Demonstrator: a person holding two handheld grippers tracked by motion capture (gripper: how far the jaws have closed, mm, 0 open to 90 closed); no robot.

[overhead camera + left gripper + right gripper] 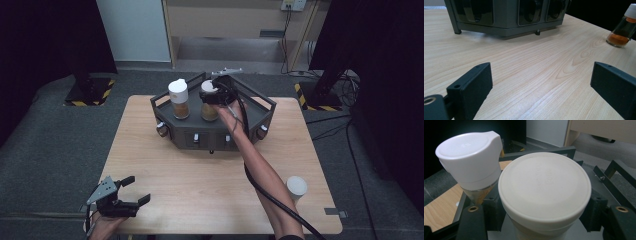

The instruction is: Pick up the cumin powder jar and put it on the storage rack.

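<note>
Wooden table [190,175], white-capped orange spice bottle [622,27] near its right edge, black-and-yellow-striped stands [91,92] behind.

Left tongs [131,191] agape, right tongs [216,94] clamped.

We see a pale wood-grain table [200,175], a dark grey rack [260,107], white-capped jars [544,190] of tan spice, an orange-filled jar [622,30], and black grippers [131,191].

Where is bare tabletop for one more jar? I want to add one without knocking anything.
The wide wooden stretch of the table between the rack and the open left gripper is bare. The right front corner holds a jar beside the forearm. The rack itself is crowded.
</note>
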